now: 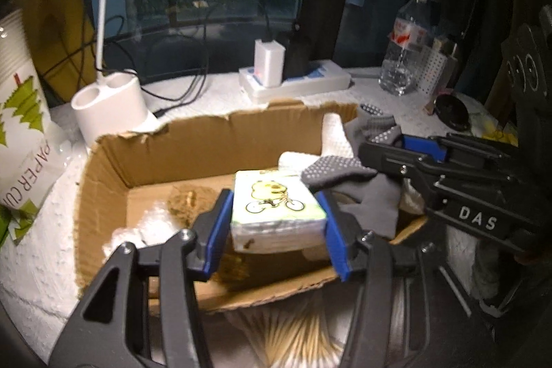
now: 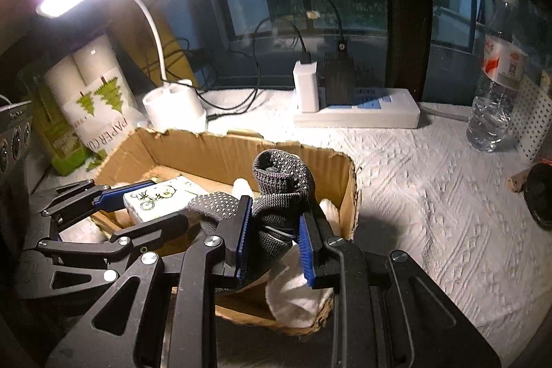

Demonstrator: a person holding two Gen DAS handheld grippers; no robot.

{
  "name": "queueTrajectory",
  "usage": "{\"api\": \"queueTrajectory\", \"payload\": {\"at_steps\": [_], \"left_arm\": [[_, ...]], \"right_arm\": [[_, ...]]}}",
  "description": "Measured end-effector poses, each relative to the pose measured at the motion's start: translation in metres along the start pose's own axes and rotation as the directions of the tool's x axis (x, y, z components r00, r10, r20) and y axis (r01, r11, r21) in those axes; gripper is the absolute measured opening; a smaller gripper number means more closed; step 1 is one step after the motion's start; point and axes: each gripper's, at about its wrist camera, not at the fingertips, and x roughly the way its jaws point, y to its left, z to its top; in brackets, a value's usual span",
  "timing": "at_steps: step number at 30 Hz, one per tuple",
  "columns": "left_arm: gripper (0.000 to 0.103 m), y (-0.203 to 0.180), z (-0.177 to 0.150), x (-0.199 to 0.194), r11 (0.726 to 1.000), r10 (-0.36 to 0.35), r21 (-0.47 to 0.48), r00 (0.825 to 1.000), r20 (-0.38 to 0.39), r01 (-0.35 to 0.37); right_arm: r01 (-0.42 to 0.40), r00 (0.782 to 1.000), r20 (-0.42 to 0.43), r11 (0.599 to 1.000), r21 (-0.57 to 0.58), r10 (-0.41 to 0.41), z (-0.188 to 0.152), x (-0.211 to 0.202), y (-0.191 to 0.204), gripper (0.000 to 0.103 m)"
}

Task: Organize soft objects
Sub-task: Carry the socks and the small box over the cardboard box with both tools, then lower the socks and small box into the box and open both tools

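Over the cardboard box [image 1: 193, 140], left gripper [image 1: 277, 223] clamps tissue pack [image 1: 276, 206]; right gripper [image 2: 274, 235] clamps grey sock [image 2: 279, 192]. White cloths already inside; both items unreleased.

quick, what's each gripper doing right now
Left gripper: closed on the white tissue pack with the bicycle print.
Right gripper: closed on the grey dotted knit sock.
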Motion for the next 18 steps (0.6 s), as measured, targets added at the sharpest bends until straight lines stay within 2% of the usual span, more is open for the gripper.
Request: {"api": "queueTrajectory", "payload": {"at_steps": [8,15,18], "left_arm": [[0.052,-0.002,-0.003,0.013,1.000,-0.002,0.002,0.999,-0.051,0.003],[0.054,-0.002,0.000,0.009,1.000,0.013,-0.005,0.998,-0.053,-0.013],[0.065,-0.002,0.001,0.002,1.000,0.010,-0.009,0.999,-0.036,-0.010]], "right_arm": [[0.034,0.999,-0.027,0.999,-0.042,-0.035,-0.006,0.015,0.005,0.027],[0.036,0.999,-0.017,0.999,-0.023,-0.037,-0.002,0.008,0.003,0.042],[0.043,0.999,0.000,0.999,-0.017,-0.043,0.001,-0.001,0.003,0.044]]}}
